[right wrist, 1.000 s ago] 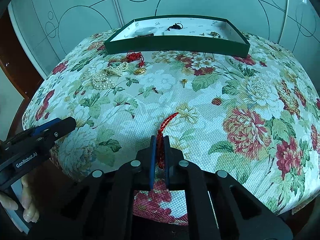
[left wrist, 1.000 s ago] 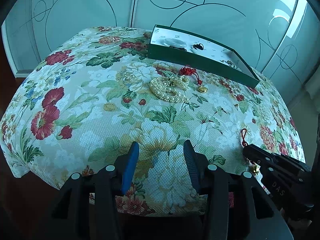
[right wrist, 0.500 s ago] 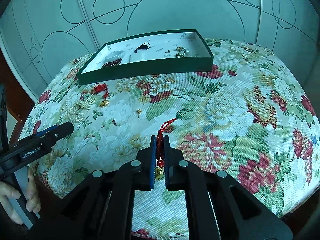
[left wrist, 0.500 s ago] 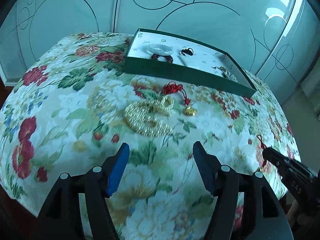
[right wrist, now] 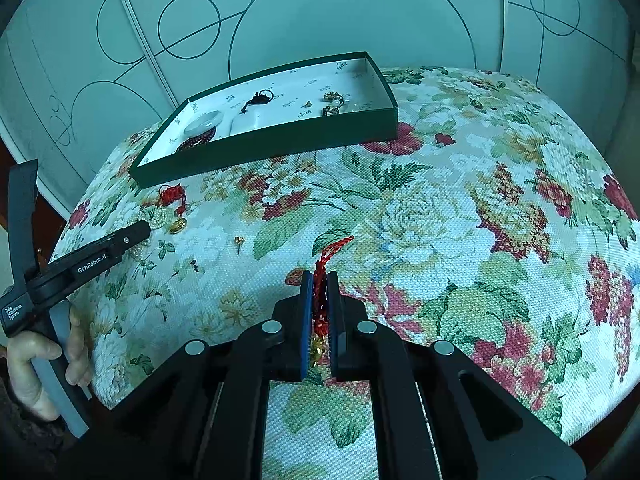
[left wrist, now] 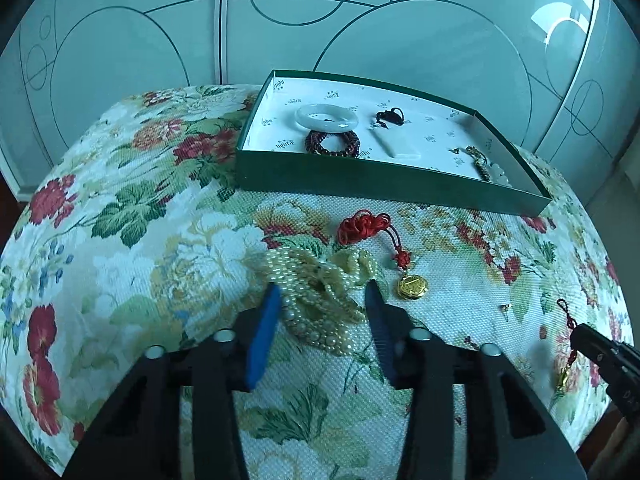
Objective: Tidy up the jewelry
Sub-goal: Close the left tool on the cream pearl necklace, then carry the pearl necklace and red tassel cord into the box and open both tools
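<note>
Two grippers are seen over one floral-covered tabletop (left wrist: 132, 240), with jewelry partly boxed.

One green box (left wrist: 360, 178) is set at the far edge, holding one pale bangle (left wrist: 326, 117) and one dark bead bracelet (left wrist: 332, 143). One pearl necklace (left wrist: 320, 292) is straddled by the left gripper (left wrist: 322, 300), fingers apart. One red-cord charm (right wrist: 320, 292) is clamped in the right gripper (right wrist: 320, 296). One gold pendant (left wrist: 412, 286) is laid beside the pearls.
</note>
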`<action>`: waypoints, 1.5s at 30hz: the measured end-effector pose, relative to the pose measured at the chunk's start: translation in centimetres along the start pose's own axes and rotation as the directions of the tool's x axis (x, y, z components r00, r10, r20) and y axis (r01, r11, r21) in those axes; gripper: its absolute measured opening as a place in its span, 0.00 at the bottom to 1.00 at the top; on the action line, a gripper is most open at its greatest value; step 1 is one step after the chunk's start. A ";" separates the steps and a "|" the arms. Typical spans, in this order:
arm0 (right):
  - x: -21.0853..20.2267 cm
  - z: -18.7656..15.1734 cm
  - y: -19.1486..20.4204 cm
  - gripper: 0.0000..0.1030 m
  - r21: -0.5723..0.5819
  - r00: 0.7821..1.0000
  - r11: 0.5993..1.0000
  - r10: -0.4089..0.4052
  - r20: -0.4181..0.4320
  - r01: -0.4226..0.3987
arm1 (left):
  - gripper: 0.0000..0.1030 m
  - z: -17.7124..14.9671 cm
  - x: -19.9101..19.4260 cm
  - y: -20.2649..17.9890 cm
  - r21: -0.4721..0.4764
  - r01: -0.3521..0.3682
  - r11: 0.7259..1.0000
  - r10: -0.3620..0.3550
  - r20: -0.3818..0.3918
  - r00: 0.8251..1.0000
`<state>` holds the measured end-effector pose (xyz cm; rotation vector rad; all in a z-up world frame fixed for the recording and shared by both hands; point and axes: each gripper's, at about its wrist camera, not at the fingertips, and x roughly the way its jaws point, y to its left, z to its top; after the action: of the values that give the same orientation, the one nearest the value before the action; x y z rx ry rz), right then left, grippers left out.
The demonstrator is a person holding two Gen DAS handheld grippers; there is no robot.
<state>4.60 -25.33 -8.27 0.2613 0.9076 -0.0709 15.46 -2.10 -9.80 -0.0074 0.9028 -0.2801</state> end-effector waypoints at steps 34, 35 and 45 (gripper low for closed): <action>-3.8 1.5 1.3 0.06 -0.015 0.995 1.000 0.026 0.093 -0.024 | 0.12 -0.1 -6.9 -0.9 0.035 0.053 0.998 -0.057 0.133 0.989; -3.9 1.6 1.4 0.06 -0.017 0.995 1.000 0.027 0.096 -0.026 | 0.12 -0.1 -7.1 -0.9 0.035 0.053 0.998 -0.057 0.136 0.989; -4.7 4.3 2.7 0.06 -0.047 0.987 0.998 0.053 0.150 -0.046 | 0.12 1.1 -8.7 -1.1 0.037 0.058 0.998 -0.064 0.177 0.982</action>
<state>5.53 -24.08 -1.53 0.2344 0.7502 -0.0244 11.02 -1.14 -2.26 -0.0306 0.7213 -0.3452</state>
